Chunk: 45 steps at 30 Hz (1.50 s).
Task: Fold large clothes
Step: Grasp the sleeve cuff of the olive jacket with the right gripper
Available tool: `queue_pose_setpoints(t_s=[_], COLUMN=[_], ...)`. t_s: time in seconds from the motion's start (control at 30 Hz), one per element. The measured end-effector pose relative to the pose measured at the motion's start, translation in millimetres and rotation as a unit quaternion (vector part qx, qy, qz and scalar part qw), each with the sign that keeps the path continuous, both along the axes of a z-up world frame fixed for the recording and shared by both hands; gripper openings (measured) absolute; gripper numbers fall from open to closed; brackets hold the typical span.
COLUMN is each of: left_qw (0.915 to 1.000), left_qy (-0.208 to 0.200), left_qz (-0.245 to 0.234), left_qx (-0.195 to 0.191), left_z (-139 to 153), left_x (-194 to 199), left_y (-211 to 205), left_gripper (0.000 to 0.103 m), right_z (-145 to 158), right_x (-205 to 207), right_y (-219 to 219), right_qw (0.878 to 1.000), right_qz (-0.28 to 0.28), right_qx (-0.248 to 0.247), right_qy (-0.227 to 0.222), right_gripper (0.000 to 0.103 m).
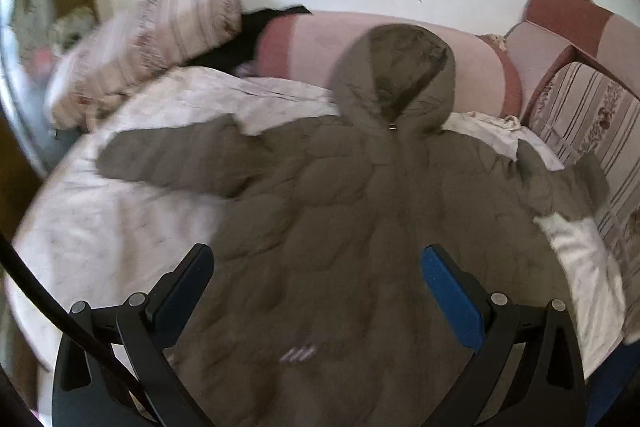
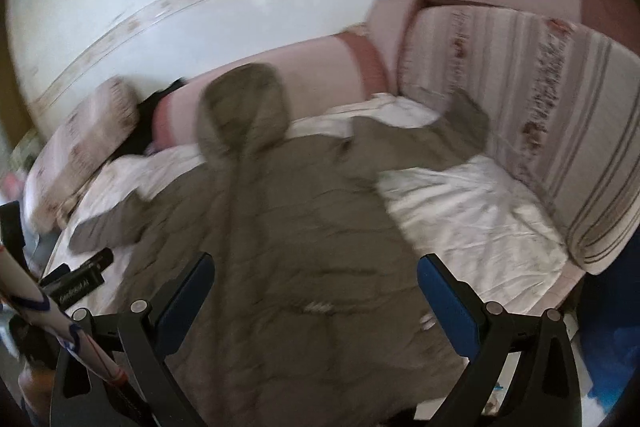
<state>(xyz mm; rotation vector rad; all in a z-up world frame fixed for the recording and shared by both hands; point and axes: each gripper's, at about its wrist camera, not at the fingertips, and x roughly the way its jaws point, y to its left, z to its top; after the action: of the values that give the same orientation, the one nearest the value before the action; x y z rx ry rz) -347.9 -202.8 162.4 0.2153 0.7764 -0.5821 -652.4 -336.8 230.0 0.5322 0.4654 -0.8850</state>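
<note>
The left gripper (image 1: 318, 269) is seen with its jaws spread wide and nothing held between them, poised above the lower front of an olive-grey quilted hooded jacket (image 1: 340, 211). The right gripper (image 2: 314, 277) is likewise shown with jaws spread apart and holding nothing, over the same jacket (image 2: 288, 219). The jacket is laid face up on a white sheet (image 1: 104, 227) covering a bed, its zip closed and its hood (image 1: 394, 75) resting against a pink bolster (image 1: 316, 43) at the wall. Its 2 sleeves are stretched outward: 1 is laid across the sheet toward a striped floral pillow (image 1: 160, 39), the other is bent up against a striped cushion (image 2: 560, 131) at the opposite side. A black garment (image 1: 240, 43) is lodged between the pillow and the bolster. In the right wrist view, the left gripper's body is partly caught at the left edge, beside a dark object too blurred to be identified. Both views are smeared by motion.
</note>
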Motion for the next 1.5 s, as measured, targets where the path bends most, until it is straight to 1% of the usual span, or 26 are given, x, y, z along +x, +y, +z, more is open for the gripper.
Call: queue_pose_setpoints(t_s=[0.07, 0.1, 0.13, 0.2, 0.23, 0.27, 0.3, 0.33, 0.37, 0.43, 0.47, 0.5, 0.53, 0.63, 0.67, 0.8, 0.93, 0.97, 1.0, 1.03, 1.07, 1.1, 1.17, 1.2, 1.37, 1.5], left_qw=[0.9997, 0.9994, 0.9995, 0.9981, 0.9974, 0.9971, 0.9971, 0.9972, 0.9972, 0.9972, 0.9971, 0.9971, 0.9969, 0.9967, 0.9967, 0.9966, 0.9965, 0.9965, 0.9965, 0.9964, 0.9963, 0.9962, 0.9961, 0.9961, 0.9967, 0.9975], left_qy=[0.017, 0.021, 0.014, -0.009, -0.001, 0.016, 0.024, 0.022, 0.016, 0.015, 0.016, 0.016, 0.016, 0.014, 0.014, 0.015, 0.017, 0.017, 0.018, 0.019, 0.02, 0.02, 0.018, 0.018, 0.013, 0.004], left_qz=[-0.011, -0.022, -0.023, 0.003, 0.001, -0.005, -0.011, -0.013, -0.012, -0.014, -0.018, -0.021, -0.023, -0.027, -0.027, -0.027, -0.026, -0.026, -0.025, -0.025, -0.026, -0.027, -0.027, -0.028, -0.025, -0.019], left_qx=[0.014, 0.014, 0.018, 0.062, 0.073, 0.074, 0.071, 0.071, 0.073, 0.072, 0.072, 0.072, 0.073, 0.075, 0.076, 0.077, 0.077, 0.077, 0.078, 0.079, 0.08, 0.081, 0.083, 0.082, 0.077, 0.068], left_z=[-20, -35, -47, -74, -81, -85, -87, -87, -87, -87, -88, -89, -88, -90, -90, -91, -93, -93, -94, -95, -96, -97, -97, -97, -93, -84], left_x=[15, 20, 23, 30, 34, 39, 42, 44, 44, 46, 46, 44, 43, 42, 42, 44, 46, 46, 46, 47, 47, 48, 47, 48, 47, 46], left_y=[-27, -38, -44, -55, -58, -61, -63, -64, -64, -64, -65, -66, -67, -68, -69, -70, -71, -70, -70, -71, -71, -72, -72, -72, -70, -64], left_gripper=[0.103, 0.103, 0.103, 0.103, 0.103, 0.103, 0.103, 0.103, 0.103, 0.103, 0.103, 0.103, 0.103, 0.103, 0.103, 0.103, 0.103, 0.103, 0.103, 0.103, 0.103, 0.103, 0.103, 0.103, 0.103, 0.103], right_z=[-1, -3, -6, -12, -16, -20, -28, -33, -38, -50, -53, -59, -62, -74, -77, -89, -96, -99, -103, -107, -108, -111, -115, -115, -90, -52], right_x=[-8, -14, -22, -32, -35, -37, -38, -39, -36, -35, -28, -22, -14, 11, 17, 39, 49, 53, 56, 60, 62, 62, 58, 59, 46, 36], right_y=[-25, -43, -64, -101, -120, -137, -163, -182, -197, -242, -252, -273, -284, -324, -334, -374, -399, -405, -411, -417, -412, -417, -423, -421, -400, -373], right_qw=[1.0, 0.999, 0.999, 0.997, 0.996, 0.995, 0.994, 0.992, 0.99, 0.985, 0.984, 0.982, 0.982, 0.981, 0.98, 0.976, 0.974, 0.974, 0.974, 0.972, 0.97, 0.97, 0.968, 0.969, 0.976, 0.982], right_qz=[-0.019, -0.033, -0.048, -0.063, -0.07, -0.073, -0.075, -0.086, -0.099, -0.122, -0.128, -0.14, -0.142, -0.153, -0.156, -0.174, -0.174, -0.169, -0.165, -0.166, -0.165, -0.162, -0.164, -0.161, -0.153, -0.146], right_qx=[0.006, 0.014, 0.024, 0.038, 0.051, 0.065, 0.085, 0.095, 0.105, 0.12, 0.123, 0.123, 0.122, 0.113, 0.109, 0.091, 0.077, 0.076, 0.077, 0.08, 0.081, 0.084, 0.09, 0.093, 0.073, 0.055], right_qy=[0.005, 0.007, 0.004, 0.004, 0.007, 0.005, -0.004, -0.005, -0.001, -0.016, -0.013, -0.005, 0.002, 0.042, 0.051, 0.098, 0.123, 0.129, 0.137, 0.148, 0.156, 0.159, 0.169, 0.165, 0.134, 0.11], right_gripper=[0.103, 0.103, 0.103, 0.103, 0.103, 0.103, 0.102, 0.101, 0.099, 0.096, 0.094, 0.093, 0.091, 0.084, 0.078, 0.074, 0.074, 0.068, 0.06, 0.056, 0.043, 0.033, 0.023, 0.019, 0.015, 0.015])
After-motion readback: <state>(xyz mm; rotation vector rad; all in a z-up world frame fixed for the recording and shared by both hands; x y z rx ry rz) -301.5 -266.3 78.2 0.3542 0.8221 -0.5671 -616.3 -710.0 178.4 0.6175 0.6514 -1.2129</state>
